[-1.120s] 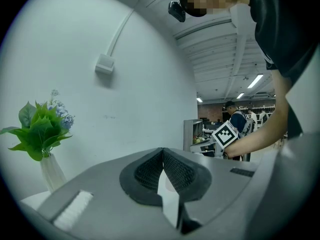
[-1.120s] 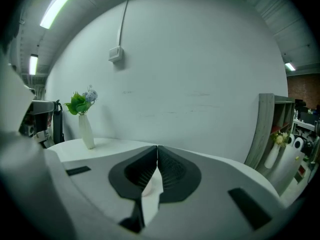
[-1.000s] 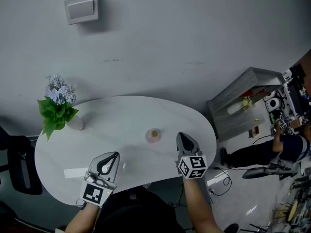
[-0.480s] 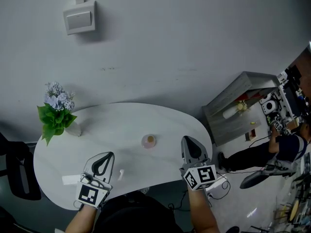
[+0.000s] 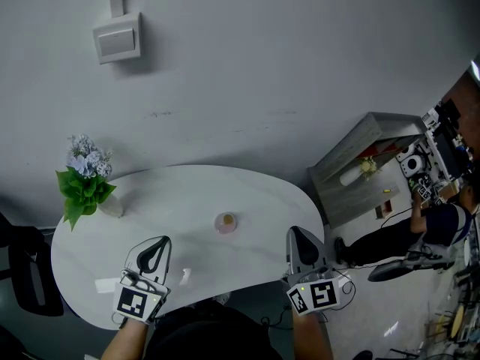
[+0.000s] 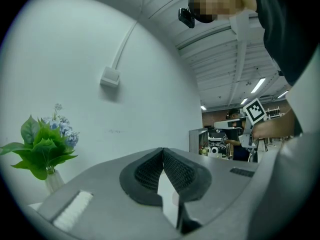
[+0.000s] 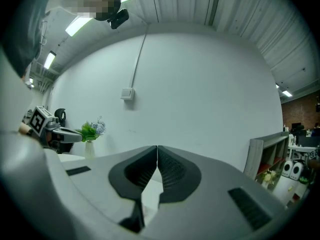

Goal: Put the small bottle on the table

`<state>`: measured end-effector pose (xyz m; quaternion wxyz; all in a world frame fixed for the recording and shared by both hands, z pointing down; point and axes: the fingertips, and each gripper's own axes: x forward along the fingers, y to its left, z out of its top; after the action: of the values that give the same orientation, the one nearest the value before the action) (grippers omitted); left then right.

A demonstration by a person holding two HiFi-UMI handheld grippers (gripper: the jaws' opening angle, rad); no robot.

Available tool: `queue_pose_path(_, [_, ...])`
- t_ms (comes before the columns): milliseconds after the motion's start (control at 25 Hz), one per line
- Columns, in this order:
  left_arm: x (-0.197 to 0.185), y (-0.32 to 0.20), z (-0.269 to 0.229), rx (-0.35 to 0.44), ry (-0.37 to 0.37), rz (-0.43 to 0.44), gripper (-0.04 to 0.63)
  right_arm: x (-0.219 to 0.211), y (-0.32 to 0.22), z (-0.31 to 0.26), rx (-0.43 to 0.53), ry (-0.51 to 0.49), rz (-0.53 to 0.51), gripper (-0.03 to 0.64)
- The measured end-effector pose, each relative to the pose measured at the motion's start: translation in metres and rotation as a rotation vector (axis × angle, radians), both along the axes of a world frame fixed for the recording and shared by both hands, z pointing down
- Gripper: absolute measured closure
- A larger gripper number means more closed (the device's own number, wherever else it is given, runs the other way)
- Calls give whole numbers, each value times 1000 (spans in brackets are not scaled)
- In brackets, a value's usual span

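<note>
- The small bottle [image 5: 226, 222] stands on the white table [image 5: 187, 193], just below the centre of the head view, with nothing touching it.
- We see it from almost straight above, as a round pinkish shape with a paler top. From this we judge that its long axis runs up toward the camera, so it is upright and not lying down.
- The left gripper [image 5: 160, 240] sits at the lower left of the frame over the near edge of the table. Its own view shows its jaws pressed together with nothing between them.
- The right gripper [image 5: 300, 232] sits at the lower right, at the table's near right edge. Its jaws also meet tip to tip and hold nothing.
- The relation that matters is that the bottle lies up-frame from both tools and roughly midway between them: to the right of the left tips and to the left of the right tips. Neither gripper is plainly nearer (the left perhaps by a shade).
- Both grippers are well apart from the bottle, and we cannot find it in either gripper view.
- Since the bottle rests on the table with both tools empty, we judge the placing done. Any further reach would go up-frame and inward.
- A vase of flowers [image 5: 84, 175] stands at the table's left end, well clear of the bottle.
</note>
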<state>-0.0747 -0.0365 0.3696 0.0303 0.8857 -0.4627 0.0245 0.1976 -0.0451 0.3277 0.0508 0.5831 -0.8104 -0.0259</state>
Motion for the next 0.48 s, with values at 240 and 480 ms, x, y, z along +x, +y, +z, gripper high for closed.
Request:
queue_pose_path(240, [-6,3,-5,3,8,-16,589,6,23,4,-4,4,34,609])
queue_pose_path(480, [-9,7,-2,-5,4,-17,591,7,24,2,5,10,42,609])
